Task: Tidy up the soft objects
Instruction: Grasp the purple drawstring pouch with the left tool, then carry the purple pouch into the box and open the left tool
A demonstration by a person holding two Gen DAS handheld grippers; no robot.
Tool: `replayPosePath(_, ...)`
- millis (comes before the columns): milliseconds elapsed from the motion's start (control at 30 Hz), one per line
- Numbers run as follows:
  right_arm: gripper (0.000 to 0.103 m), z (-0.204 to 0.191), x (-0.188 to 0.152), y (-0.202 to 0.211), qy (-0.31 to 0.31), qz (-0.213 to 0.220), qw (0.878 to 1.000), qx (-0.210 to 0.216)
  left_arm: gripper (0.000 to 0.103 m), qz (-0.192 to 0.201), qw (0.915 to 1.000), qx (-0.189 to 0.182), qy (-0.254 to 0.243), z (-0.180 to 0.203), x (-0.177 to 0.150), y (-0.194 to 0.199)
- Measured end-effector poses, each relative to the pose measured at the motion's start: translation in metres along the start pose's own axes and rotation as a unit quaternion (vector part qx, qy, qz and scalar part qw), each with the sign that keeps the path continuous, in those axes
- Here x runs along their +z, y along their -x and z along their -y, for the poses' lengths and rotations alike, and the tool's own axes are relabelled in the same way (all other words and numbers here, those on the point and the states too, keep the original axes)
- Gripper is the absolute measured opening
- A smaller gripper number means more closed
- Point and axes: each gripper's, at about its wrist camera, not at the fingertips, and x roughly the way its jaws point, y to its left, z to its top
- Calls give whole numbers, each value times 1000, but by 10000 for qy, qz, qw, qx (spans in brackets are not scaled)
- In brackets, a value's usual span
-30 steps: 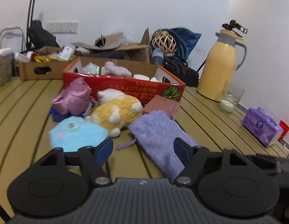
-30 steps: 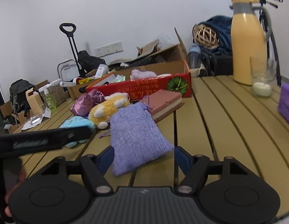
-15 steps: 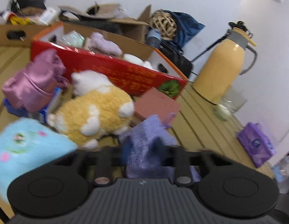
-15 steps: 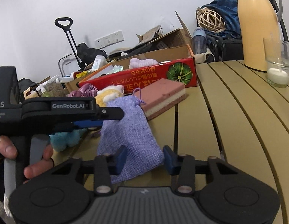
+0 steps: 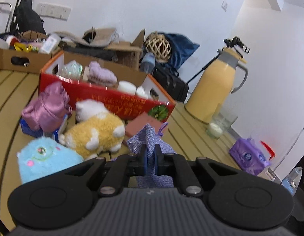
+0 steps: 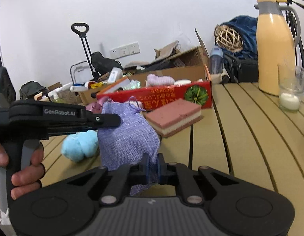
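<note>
A lilac woven drawstring pouch (image 6: 128,135) hangs lifted off the slatted table, pinched at two places. My left gripper (image 5: 151,153) is shut on one edge of the pouch (image 5: 150,141), and in the right wrist view it reaches in from the left (image 6: 114,120). My right gripper (image 6: 152,167) is shut on the pouch's near corner. Behind lie a yellow and white plush (image 5: 96,131), a light blue plush (image 5: 45,157), a pink satin pouch (image 5: 47,106) and a pink layered sponge (image 6: 175,116). A red cardboard box (image 5: 120,100) holds several soft items.
A yellow thermos jug (image 6: 273,47) and a glass with a candle (image 6: 291,96) stand at the right. A purple tissue pack (image 5: 250,157) lies near the table's right edge. Brown boxes (image 5: 18,59), bags and a wicker ball (image 5: 158,47) crowd the back. A hand (image 6: 24,175) grips the left tool's handle.
Both grippers went from open to shut on the lilac pouch, which lay flat on the table before and is now bunched and raised. The left gripper moved in closer to the pouch.
</note>
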Motion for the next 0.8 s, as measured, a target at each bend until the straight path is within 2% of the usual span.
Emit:
replayPosePath(100, 7, -3, 18, 5, 79, 167, 9998, 98, 7, 286, 9996, -80, -7, 0, 21, 14)
replayPosePath(200, 7, -9, 53, 0, 385, 360, 9983, 239, 7, 570, 9984, -33, 52, -10, 52, 19)
replayPosePath(300, 7, -14, 98, -22, 648, 467, 9959, 429, 7, 753, 9965, 258, 243, -28, 89, 10)
replayPosePath(400, 7, -15, 147, -63, 637, 423, 9948, 676, 7, 866, 9933, 482, 602, -53, 126, -9)
replayPosePath(533, 7, -16, 204, -141, 557, 44, 9959, 712, 7, 785, 9888, 901, 897, -82, 158, -50)
replayPosePath(600, 6, -16, 221, -178, 474, -158, 9967, 640, 8, 646, 9875, 1127, 890, -92, 166, -74)
replayPosePath(700, 6, -17, 234, -241, 469, -677, 9953, 515, 8, 485, 9844, 1530, 727, -107, 164, -108)
replayPosePath(800, 6, -17, 230, -288, 441, -1077, 9928, 299, 9, 315, 9820, 1759, 605, -122, 156, -130)
